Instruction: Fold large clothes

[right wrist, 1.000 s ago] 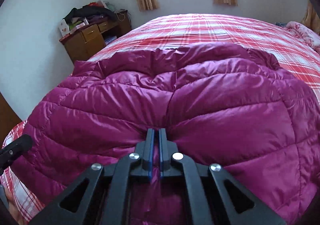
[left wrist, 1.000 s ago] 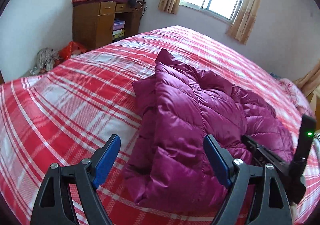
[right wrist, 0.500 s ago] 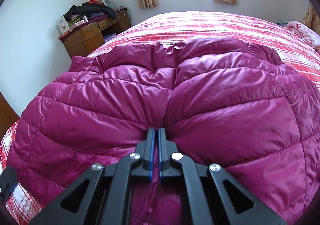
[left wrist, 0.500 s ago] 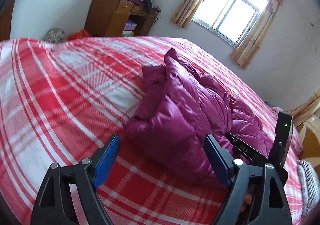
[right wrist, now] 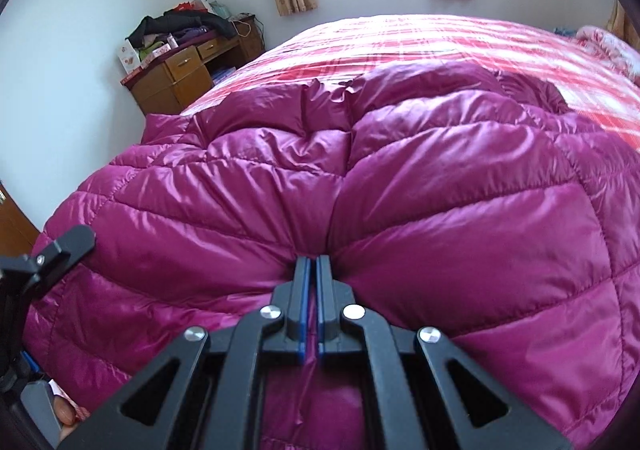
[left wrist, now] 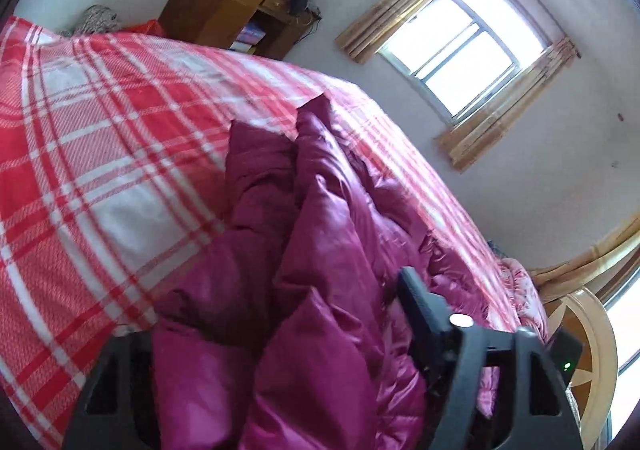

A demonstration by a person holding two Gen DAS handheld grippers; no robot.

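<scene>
Your left gripper (left wrist: pixel 280 350) has just dropped onto the purple puffer jacket (left wrist: pixel 320 270) near the bed's (left wrist: pixel 100 129) near edge, jaws closing around a thick fold. Right gripper (right wrist: pixel 313 270) stays clamped on the hem. Looks ready to lift and fold.
</scene>
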